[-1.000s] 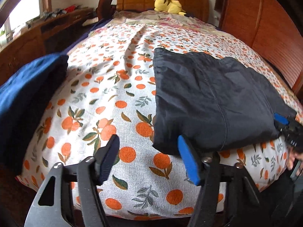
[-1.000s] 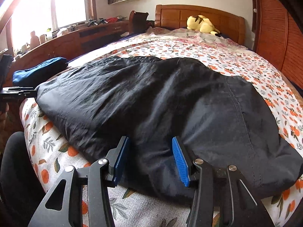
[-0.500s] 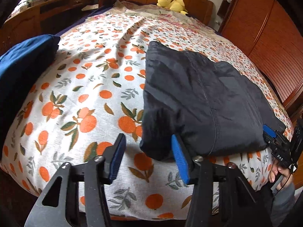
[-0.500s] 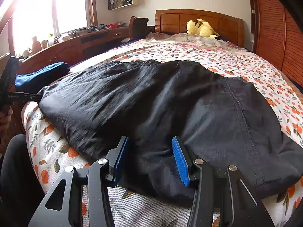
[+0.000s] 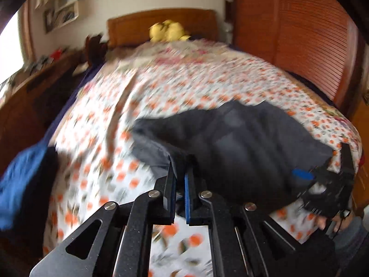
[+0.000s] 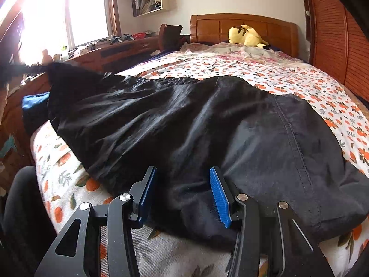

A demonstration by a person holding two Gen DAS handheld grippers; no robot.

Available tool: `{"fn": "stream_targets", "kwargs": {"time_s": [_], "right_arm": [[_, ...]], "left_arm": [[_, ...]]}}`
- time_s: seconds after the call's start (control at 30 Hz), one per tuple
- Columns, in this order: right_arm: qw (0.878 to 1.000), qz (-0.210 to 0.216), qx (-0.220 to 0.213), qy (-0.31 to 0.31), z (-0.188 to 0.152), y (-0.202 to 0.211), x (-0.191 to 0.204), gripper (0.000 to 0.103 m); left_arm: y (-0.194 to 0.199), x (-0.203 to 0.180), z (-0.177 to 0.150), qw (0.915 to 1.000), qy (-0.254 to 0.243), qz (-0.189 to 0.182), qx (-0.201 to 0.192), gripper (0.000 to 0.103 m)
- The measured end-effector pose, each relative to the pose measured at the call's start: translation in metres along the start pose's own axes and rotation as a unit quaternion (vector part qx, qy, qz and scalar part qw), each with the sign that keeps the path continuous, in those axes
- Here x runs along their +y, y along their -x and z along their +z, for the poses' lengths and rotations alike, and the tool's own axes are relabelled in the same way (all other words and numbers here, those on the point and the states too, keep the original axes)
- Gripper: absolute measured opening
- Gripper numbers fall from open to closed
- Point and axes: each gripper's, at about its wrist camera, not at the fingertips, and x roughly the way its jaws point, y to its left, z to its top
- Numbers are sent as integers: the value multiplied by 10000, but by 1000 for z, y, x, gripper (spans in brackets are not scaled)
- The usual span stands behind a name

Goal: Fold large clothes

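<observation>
A large black garment (image 6: 207, 124) lies folded on the orange-print bedsheet (image 6: 288, 78). My left gripper (image 5: 178, 173) is shut on the garment's near corner (image 5: 161, 138) and holds it lifted off the bed; the left wrist view is motion-blurred. In the right wrist view that lifted corner (image 6: 60, 73) rises at the far left. My right gripper (image 6: 182, 184) is open, its blue pads either side of the garment's near edge; it also shows in the left wrist view (image 5: 322, 184).
A blue folded cloth (image 5: 20, 180) lies at the bed's left edge. A yellow plush toy (image 6: 246, 34) sits by the wooden headboard (image 6: 242, 25). A wooden dresser (image 6: 110, 53) runs along the left, a wooden wardrobe (image 6: 334, 34) along the right.
My left gripper has closed on the garment's near corner and lifted it up off the bed. The right gripper has stayed open at the near edge.
</observation>
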Motion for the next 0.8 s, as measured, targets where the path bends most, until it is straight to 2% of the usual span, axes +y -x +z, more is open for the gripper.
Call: {"fn": "stream_targets", "kwargs": {"time_s": [0.1,0.2,0.33,0.4,0.47,0.6,0.8], "right_arm": [[9996,-2,30,-296,1,16,-13,49],[9987,-190,-96,-460,-1,41,-30,49],[9957,-562,-221,-709,-15,77,-65,49],[9928,-830,-255,-830,-23,94,-84,49],[9900,-925,-276,-1025,-31,108,-103,49],[9865,-1055,-244,-1228,-42,127,-123,49],[9875,-1079,-304,-1104,-40,146,-117,49]], "left_arm": [[2,-40,33,9989,-356,-269,-140,6],[2,-89,60,9952,-613,-714,-250,5],[-3,-176,81,9834,-1162,-1350,-355,5],[-10,-209,83,9773,-1341,-1611,-300,5],[-23,-242,82,9706,-1500,-1873,-189,5],[-42,-272,69,9658,-1534,-2091,80,5],[-43,-267,48,9709,-1513,-1854,110,5]]}}
